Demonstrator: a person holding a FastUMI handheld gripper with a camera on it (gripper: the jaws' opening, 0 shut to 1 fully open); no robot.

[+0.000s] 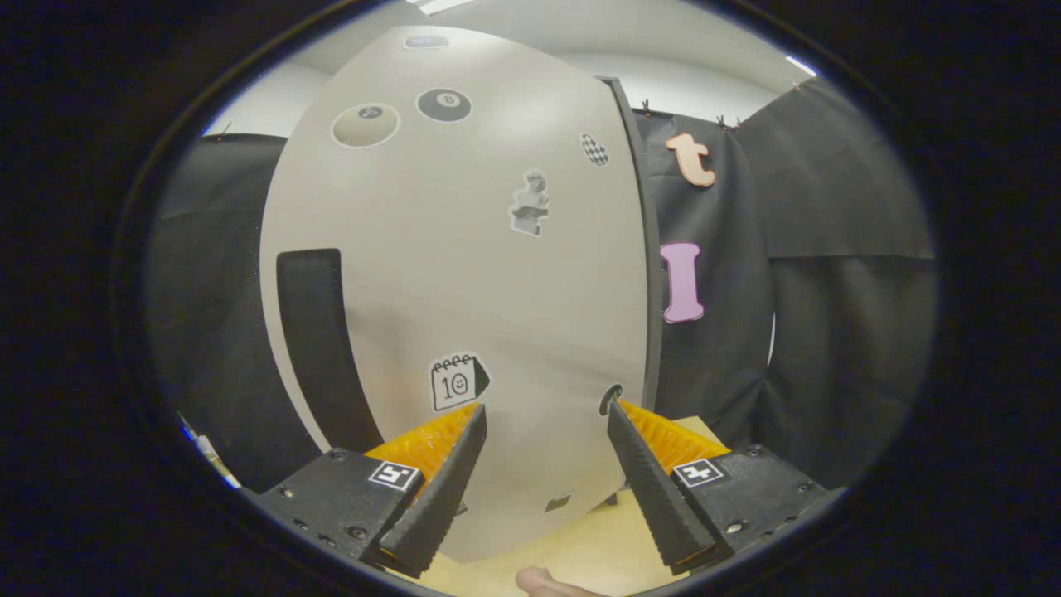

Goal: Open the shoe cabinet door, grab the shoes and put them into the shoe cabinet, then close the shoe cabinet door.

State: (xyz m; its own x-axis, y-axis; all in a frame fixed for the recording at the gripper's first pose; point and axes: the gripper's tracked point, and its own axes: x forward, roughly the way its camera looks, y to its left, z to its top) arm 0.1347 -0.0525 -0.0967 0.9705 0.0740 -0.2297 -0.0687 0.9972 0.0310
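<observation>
A pale grey shoe cabinet door [464, 274] with several stickers stands right ahead of my fingers. A long dark vertical handle [315, 340] runs down its left side, beyond and left of my left finger. The door's dark right edge [651, 274] meets the booth wall. My gripper [547, 410] is open, its fingertips close to the door's lower face with nothing between them. I cannot tell whether the door is fully closed.
A light wooden surface [580, 539] lies below the door between my fingers. Part of a hand [551, 583] shows at the very bottom. Black cloth wall [829, 290] hangs to the right and left of the cabinet.
</observation>
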